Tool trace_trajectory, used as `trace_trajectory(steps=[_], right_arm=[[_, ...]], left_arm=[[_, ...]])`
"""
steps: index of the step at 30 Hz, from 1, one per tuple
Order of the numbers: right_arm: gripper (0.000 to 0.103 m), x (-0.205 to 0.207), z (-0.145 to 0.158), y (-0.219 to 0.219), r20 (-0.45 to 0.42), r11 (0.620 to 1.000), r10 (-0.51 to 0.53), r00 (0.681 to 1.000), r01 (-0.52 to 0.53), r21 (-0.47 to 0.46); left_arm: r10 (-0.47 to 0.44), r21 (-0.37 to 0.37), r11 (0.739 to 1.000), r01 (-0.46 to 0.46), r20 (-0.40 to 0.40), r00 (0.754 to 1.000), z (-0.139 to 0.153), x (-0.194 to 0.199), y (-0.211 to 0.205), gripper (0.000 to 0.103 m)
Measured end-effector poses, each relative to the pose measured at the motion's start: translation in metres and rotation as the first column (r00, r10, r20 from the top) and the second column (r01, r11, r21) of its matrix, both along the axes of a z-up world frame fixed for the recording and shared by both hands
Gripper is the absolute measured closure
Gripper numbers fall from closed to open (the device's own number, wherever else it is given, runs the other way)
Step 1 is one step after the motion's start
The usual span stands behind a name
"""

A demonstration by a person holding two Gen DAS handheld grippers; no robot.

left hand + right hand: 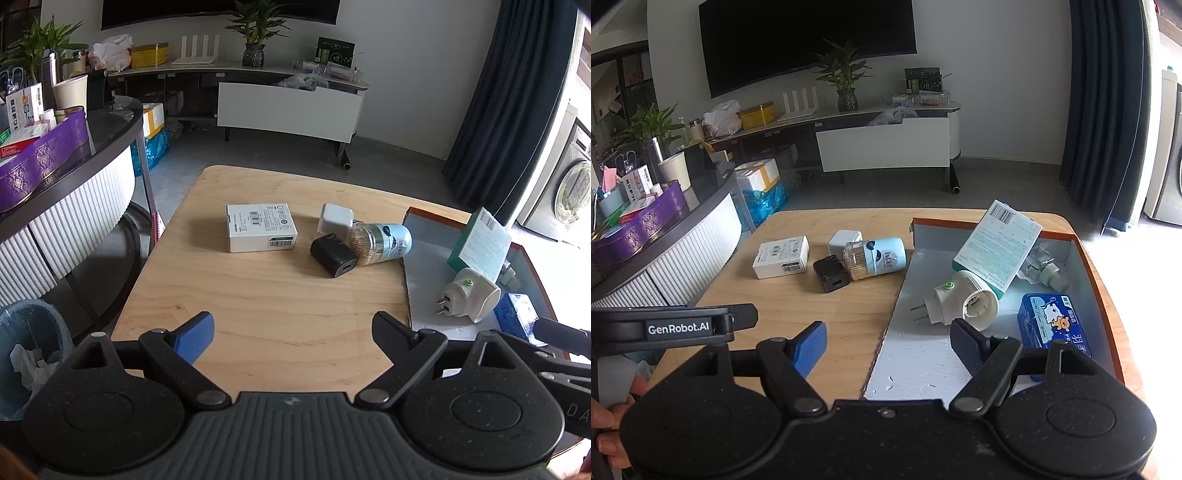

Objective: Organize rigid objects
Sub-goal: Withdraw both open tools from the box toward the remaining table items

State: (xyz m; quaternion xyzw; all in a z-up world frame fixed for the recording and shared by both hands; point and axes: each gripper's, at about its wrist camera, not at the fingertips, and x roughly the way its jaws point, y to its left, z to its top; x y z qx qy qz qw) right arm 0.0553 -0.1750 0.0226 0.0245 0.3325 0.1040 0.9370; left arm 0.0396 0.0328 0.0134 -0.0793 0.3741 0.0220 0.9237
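Landmark: orange-rimmed tray (1082, 254) on the wooden table (266, 295).
Inside tray, four things: plug-in adapter (955, 301), prongs pointing away from the tray wall toward the table; teal box (997, 245) tilted; blue tin (1054, 321); clear bottle (1047, 271).
Beside tray, four things: toothpick jar (380, 242) lying, long axis toward the tray; black charger (334, 254); white charger (334, 218); white box (260, 227).
Left gripper (291, 334): wide open, empty.
Right gripper (888, 345): wide open, empty, over the tray's near edge.

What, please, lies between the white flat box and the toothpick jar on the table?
Two chargers: a white charger and a black charger, both beside the toothpick jar, right of the white flat box; clearest in the right wrist view.
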Motion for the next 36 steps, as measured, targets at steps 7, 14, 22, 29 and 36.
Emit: trace_trajectory(steps=[7,14,22,29,36], right_arm=[[0.016,0.007,-0.002,0.008,-0.006,1.0,0.015,1.0,-0.015,-0.006],[0.016,0.015,-0.004,0.015,-0.012,0.999,0.031,0.999,-0.031,-0.01],[0.016,0.024,-0.006,0.02,-0.017,0.999,0.043,0.999,-0.043,-0.014],[0.016,0.035,-0.008,0.027,-0.021,0.998,0.057,0.998,-0.057,-0.017],[0.016,0.044,-0.012,0.034,-0.03,0.997,0.07,0.997,-0.07,-0.021]], left_arm=[[0.018,-0.003,1.0,-0.018,-0.003,1.0,-0.001,0.005,0.007,0.008],[0.032,-0.008,0.999,-0.032,-0.008,0.999,-0.004,0.01,0.012,0.008],[0.047,-0.006,0.999,-0.047,-0.019,0.999,-0.007,0.019,0.018,0.008],[0.047,-0.001,0.999,-0.047,-0.025,0.999,-0.009,0.024,0.02,0.008],[0.053,-0.003,0.999,-0.053,-0.037,0.998,-0.013,0.031,0.025,0.008]])
